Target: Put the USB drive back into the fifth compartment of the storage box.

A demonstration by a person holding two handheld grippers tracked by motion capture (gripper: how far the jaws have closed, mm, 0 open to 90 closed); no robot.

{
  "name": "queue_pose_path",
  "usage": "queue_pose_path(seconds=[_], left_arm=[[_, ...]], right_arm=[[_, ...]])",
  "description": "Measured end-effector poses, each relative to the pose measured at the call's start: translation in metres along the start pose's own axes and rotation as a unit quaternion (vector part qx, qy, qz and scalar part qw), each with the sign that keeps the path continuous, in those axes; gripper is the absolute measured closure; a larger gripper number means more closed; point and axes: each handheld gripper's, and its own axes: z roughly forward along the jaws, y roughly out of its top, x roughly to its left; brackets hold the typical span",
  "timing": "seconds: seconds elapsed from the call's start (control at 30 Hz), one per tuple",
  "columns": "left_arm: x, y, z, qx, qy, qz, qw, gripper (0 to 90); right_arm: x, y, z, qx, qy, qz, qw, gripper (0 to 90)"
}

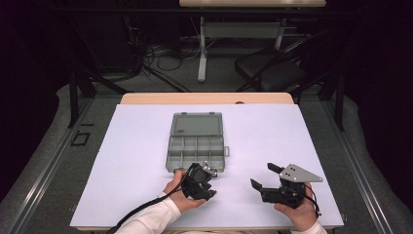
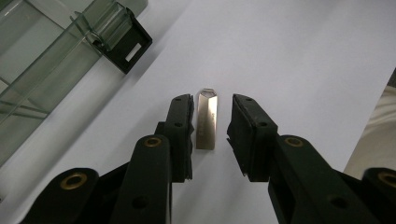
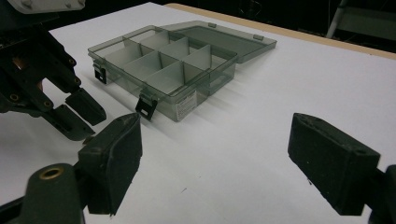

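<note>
My two tongs and a divided box on the sheet-covered table.

The compartment box (image 1: pixel 196 153) sits mid-table, lid lying flat behind it. My left gripper (image 2: pixel 212 135) is just in front of its near edge, a small metal piece (image 2: pixel 207 119) lying between its parted jaws. My right gripper (image 1: pixel 265 178) rests farther right, apart from the box.

left gripper (image 1: pixel 210 179): black plastic with two chunky black jaws, round brass-coloured pins, a black cable trailing off
right gripper (image 1: pixel 264 178): black, with a grey three-cornered plate dotted with small holes on top
sleeves (image 1: pixel 151 215): long and white
</note>
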Motion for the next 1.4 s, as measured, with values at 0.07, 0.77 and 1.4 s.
queue_pose_path(seconds=[0.07, 0.77, 1.4], left_arm=[[0.0, 0.0, 0.001, 0.0, 0.001, -0.001, 1.0, 69.4], [-0.001, 0.0, 0.012, 0.015, 0.004, -0.001, 0.9999, 72.9], [-0.004, -0.001, 0.017, 0.016, 0.008, 0.011, 0.9998, 77.5]], right_arm=[[0.0, 0.0, 0.0, 0.0, 0.0, 0.001, 1.0, 17.6], [0.0, -0.001, 0.0, 0.005, 0.002, -0.002, 1.0, 17.9], [0.0, -0.001, 0.0, 0.009, 0.002, -0.004, 0.9999, 17.9]])
